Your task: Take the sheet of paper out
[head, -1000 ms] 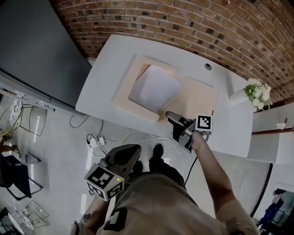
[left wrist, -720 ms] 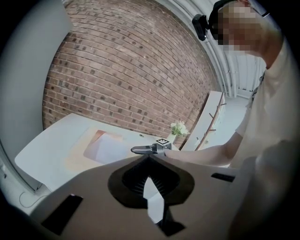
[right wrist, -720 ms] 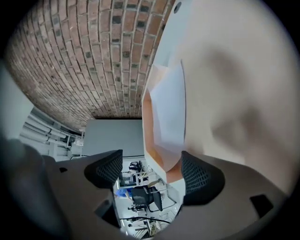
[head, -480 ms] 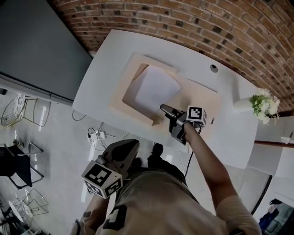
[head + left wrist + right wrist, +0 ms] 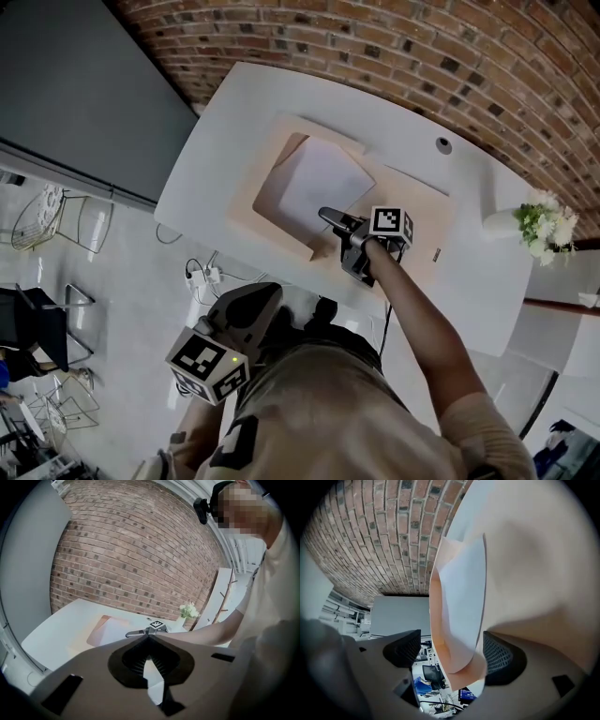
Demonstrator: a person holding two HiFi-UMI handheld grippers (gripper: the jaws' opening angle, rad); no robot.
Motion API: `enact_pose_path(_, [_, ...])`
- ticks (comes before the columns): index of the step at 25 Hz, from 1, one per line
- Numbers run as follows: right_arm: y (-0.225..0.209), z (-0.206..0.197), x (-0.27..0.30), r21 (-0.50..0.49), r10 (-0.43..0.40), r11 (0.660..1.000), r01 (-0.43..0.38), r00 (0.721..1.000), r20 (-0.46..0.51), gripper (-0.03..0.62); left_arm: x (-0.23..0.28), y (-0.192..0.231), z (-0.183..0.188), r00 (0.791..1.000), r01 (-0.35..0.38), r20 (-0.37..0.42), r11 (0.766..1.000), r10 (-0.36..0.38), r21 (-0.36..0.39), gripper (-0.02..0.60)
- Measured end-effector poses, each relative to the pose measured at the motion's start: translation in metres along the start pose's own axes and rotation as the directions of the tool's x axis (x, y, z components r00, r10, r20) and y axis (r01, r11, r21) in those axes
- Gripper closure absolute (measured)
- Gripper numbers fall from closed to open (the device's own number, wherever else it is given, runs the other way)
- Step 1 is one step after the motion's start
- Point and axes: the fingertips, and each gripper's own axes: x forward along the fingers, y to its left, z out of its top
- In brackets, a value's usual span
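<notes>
Close against your body, at 7 o'clock in the head view, you are holding the left gripper (image 5: 264,302) clear of the table. Its jaws are resting closed on each other with nothing between them.

Further out, your right arm is reaching over the near edge of the white table (image 5: 216,159), and the right gripper (image 5: 328,218) is pointing toward 10 o'clock. Its jaws have just been opening and are standing wide, released and clamping nothing. In the right gripper view, the near corner of the peach folder (image 5: 398,202) and the rounded near corner of the sheet of paper (image 5: 314,183) are sitting between the pads, unpressed.

The sheet is lying inside the open folder, spreading away from the right gripper's tips between 11 and 12 o'clock. Seen along those jaws, its long axis is running straight ahead. The right hand is by far the nearer one, so the pinch is probably falling to it, on the paper's corner rather than the folder's edge.

Beyond, a small plant (image 5: 542,223) is standing at 3 o'clock, and a brick wall (image 5: 422,47) is closing the scene.
</notes>
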Motion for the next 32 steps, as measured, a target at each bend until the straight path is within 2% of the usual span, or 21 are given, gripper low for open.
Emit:
enact_pose_path(5, [0.007,0.003,0.017,-0.003,0.009,1.000,-0.009,1.000,0.027,0.197,-0.008,0.015,0.003,1.000,0.008,0.009,1.000,-0.008,-0.009,0.568])
enact_pose_path(9, [0.014,0.010,0.023,-0.027,0.022,0.999,-0.020,0.997,0.073,0.197,-0.013,0.033,0.006,0.999,0.052,0.010,0.999,-0.052,-0.006,0.568])
enact_pose_path(12, [0.013,0.012,0.025,-0.008,0.029,1.000,-0.028,0.992,0.126,0.197,-0.016,0.050,0.009,0.996,0.092,-0.001,0.996,-0.092,0.010,0.568])
enact_pose_path(17, [0.015,0.017,0.019,0.007,-0.036,0.999,0.036,0.986,0.163,0.197,-0.025,0.074,0.018,0.991,0.130,0.017,0.992,-0.130,-0.001,0.568])
enact_pose_path(20, [0.010,0.001,0.007,0.051,-0.069,0.997,0.062,0.989,0.134,0.197,-0.032,0.093,0.016,0.990,0.140,0.020,0.990,-0.139,-0.011,0.568])
enact_pose_path(26, [-0.001,-0.035,0.016,0.099,-0.071,0.993,0.069,0.997,0.023,0.197,-0.031,0.109,0.021,0.984,0.175,0.028,0.984,-0.174,-0.029,0.568])
enact_pose_path(28, [0.003,-0.038,0.023,0.119,-0.062,0.991,0.059,0.998,0.023,0.197,-0.029,0.111,0.023,0.981,0.193,0.028,0.981,-0.192,-0.024,0.568])
enact_pose_path(32, [0.011,-0.029,0.034,0.090,-0.050,0.995,0.045,0.997,0.052,0.197,-0.025,0.115,0.023,0.977,0.212,0.015,0.977,-0.211,-0.026,0.568])
